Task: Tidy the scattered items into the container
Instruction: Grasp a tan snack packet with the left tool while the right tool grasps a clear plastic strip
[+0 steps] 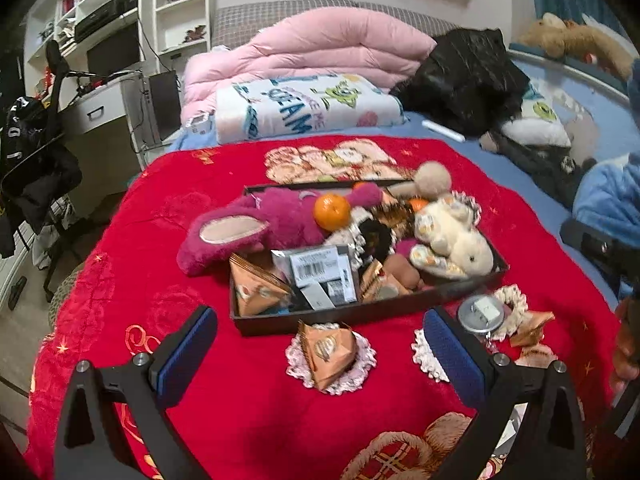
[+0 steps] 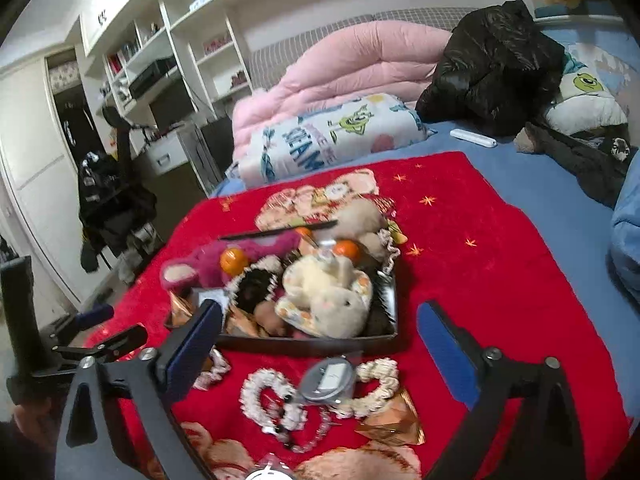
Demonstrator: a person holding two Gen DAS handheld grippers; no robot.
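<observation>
The dark rectangular tray [image 1: 360, 314] lies on the red blanket [image 1: 160, 240], its long axis running from near-left to far-right in the left wrist view, heaped with a magenta plush [image 1: 248, 228] hanging over its left rim, a cream plush rabbit [image 1: 452, 240], an orange [image 1: 331, 210] and barcoded packets [image 1: 320, 268]. Just before its near wall a pyramid-shaped orange packet [image 1: 330, 350] rests on a lace scrunchie [image 1: 360, 368], one corner pointing up, directly between the wide-spread jaws of the left gripper [image 1: 320, 354], untouched. To the right sit a round silver tin [image 2: 328, 380] and more scrunchies [image 2: 268, 400], between the right gripper [image 2: 320, 344], whose jaws also stand wide, gripping nothing.
</observation>
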